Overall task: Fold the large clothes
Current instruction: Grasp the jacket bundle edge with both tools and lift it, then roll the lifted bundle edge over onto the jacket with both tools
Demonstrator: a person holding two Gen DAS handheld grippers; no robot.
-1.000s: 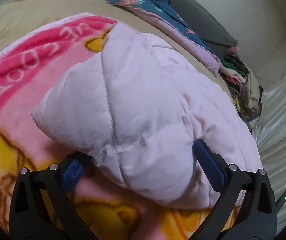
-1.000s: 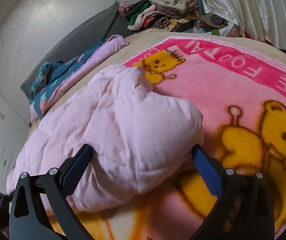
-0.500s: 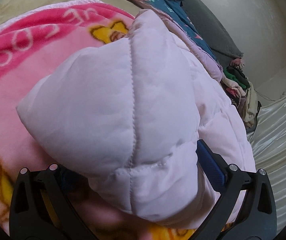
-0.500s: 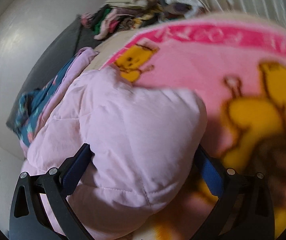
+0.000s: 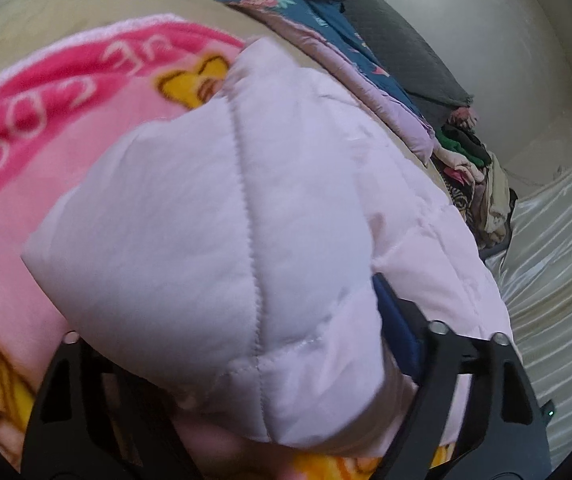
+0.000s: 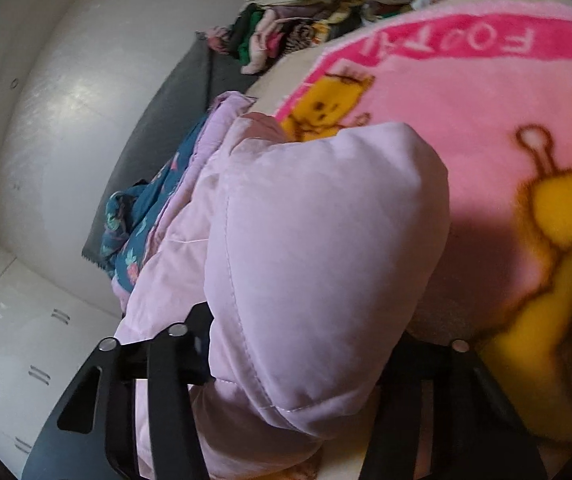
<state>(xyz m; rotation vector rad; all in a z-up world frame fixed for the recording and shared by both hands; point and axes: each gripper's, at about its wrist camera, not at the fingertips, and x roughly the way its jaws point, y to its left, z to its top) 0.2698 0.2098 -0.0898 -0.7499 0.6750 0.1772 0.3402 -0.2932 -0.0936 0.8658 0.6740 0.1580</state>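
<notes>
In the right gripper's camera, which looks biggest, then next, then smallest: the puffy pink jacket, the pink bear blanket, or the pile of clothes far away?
1. Puffy pink jacket, though it sits right at the camera, which inflates it.
2. Pink bear blanket; partly hidden, so it may truly be bigger.
3. Pile of clothes, small and far off.

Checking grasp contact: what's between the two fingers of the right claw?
A puffy corner of the pink quilted jacket fills the gap of the right claw, whose jaws are closing on it. Shown in the right wrist view.
</notes>
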